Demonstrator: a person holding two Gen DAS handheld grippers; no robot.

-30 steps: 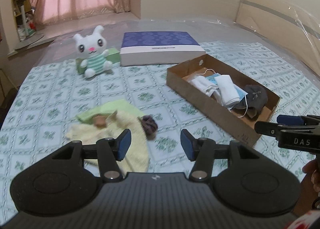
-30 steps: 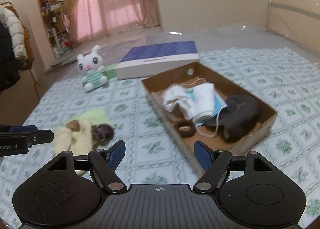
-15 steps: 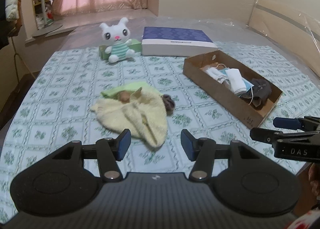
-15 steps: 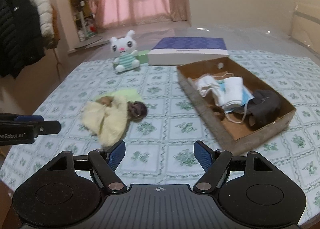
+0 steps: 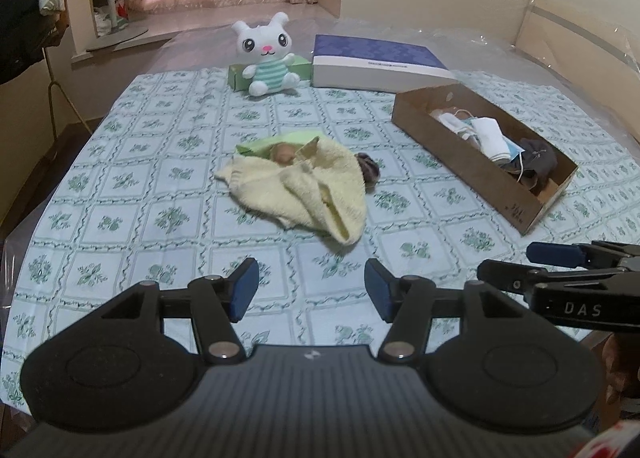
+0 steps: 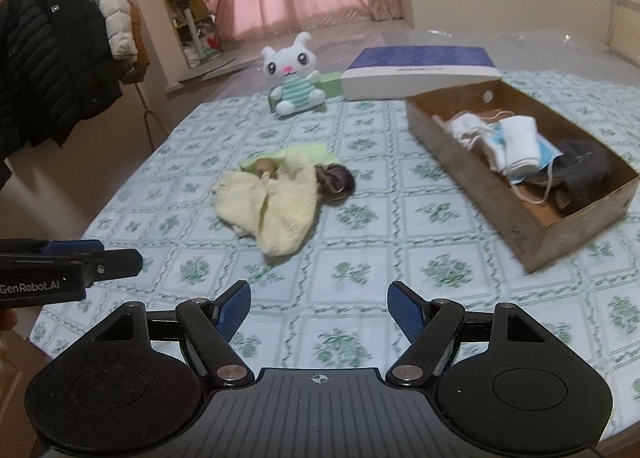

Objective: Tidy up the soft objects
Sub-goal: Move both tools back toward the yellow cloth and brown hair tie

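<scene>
Pink curtains glow behind the bed. Near its middle lies our yellow towel, waiting to be put away. By the right edge sits the cardboard box, already holding masks and cloths. Our left gripper has just opened wider, our right gripper is open, both empty near the front edge, ready to grab.

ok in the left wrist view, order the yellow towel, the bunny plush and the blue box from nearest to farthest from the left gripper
From the left gripper:
1. yellow towel, straight ahead, mid-bed.
2. bunny plush, far side, slightly left.
3. blue box, far side, right of the plush; its back edge lies farthest, though its near edge is about level with the plush.
</scene>
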